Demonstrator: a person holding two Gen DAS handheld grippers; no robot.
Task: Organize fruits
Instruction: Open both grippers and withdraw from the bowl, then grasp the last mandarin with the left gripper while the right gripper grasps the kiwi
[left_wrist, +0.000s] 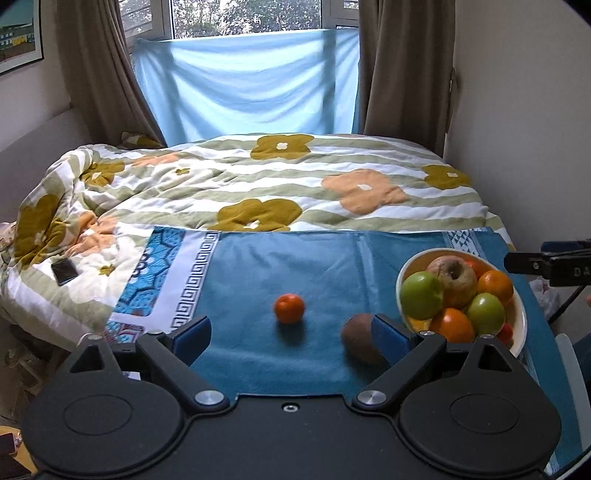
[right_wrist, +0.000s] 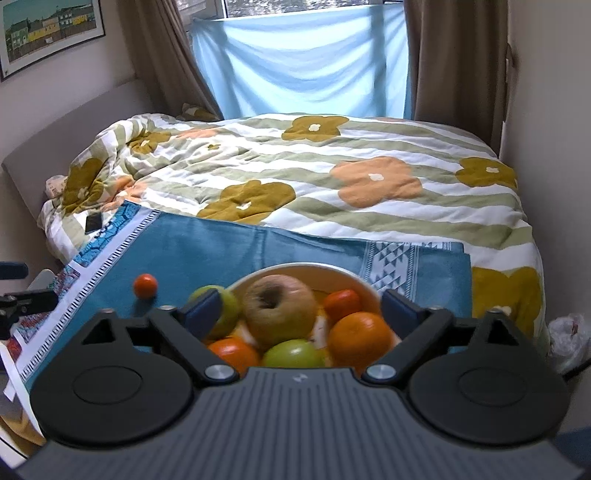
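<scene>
Blue cloth (left_wrist: 280, 266): one tangerine (left_wrist: 289, 307), one kiwi (left_wrist: 360, 338), one bowl (left_wrist: 519, 325).

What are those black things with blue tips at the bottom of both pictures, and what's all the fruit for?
Those are tongs, a grabbing tool with two fingers. A person holds one in each hand, and a small camera sits on each, looking forward along the fingers. So one picture comes from the left tongs and the other from the right tongs.

A blue cloth is spread in front of a bed with a flowery blanket. On the cloth lie a small orange fruit and a brown fruit. Beside them stands a bowl full of fruit, with green apples and oranges.

Both tongs are open and hold nothing. The right tongs are just above the bowl. The job is tidying the fruit.
</scene>
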